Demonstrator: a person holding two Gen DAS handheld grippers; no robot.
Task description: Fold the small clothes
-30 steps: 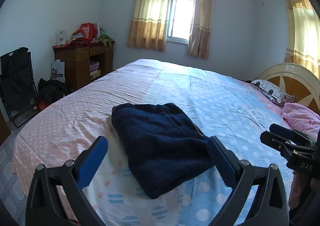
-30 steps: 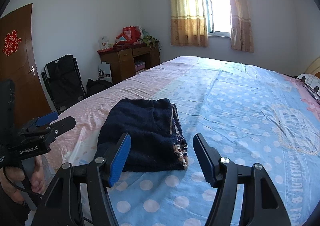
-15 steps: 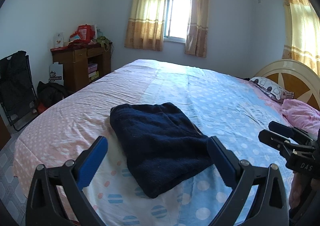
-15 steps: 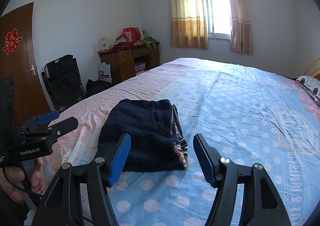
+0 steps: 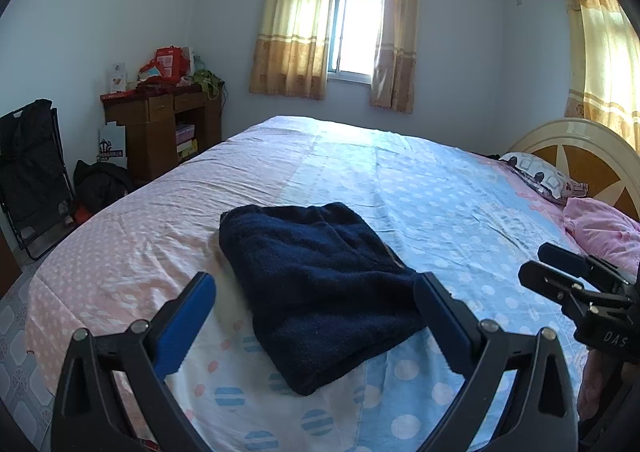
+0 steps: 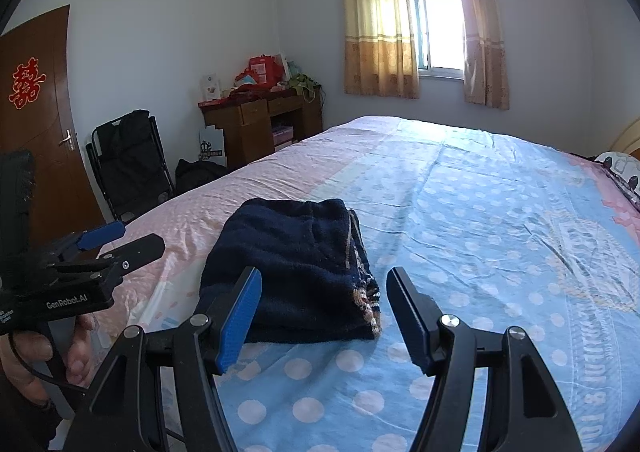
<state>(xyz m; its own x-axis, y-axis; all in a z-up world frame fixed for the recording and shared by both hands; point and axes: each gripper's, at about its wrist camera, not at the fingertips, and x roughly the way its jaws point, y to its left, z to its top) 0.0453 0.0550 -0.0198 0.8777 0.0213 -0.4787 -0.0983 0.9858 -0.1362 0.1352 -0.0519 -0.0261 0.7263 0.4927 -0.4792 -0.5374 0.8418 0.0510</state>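
Observation:
A dark navy folded garment [image 5: 320, 284] lies flat on the polka-dot bedsheet [image 5: 440, 203] near the bed's front edge; it also shows in the right wrist view [image 6: 296, 268], with a striped hem at its right side. My left gripper [image 5: 314, 296] is open and empty, held above the bed just short of the garment. My right gripper [image 6: 324, 292] is open and empty, also just short of the garment. Each gripper shows in the other's view: the right one [image 5: 560, 272] at the right, the left one [image 6: 120, 240] at the left.
A pink pillow [image 5: 600, 228] and a patterned pillow [image 5: 540, 175] lie by the headboard [image 5: 580, 147] at the right. A wooden desk [image 5: 160, 123] with clutter, a black folding chair [image 5: 28, 171] and a door [image 6: 36, 123] stand beyond the bed's left side.
Both grippers have risen slightly and drifted, so the garment sits a little lower in view. The garment has not moved and both grippers stay open.

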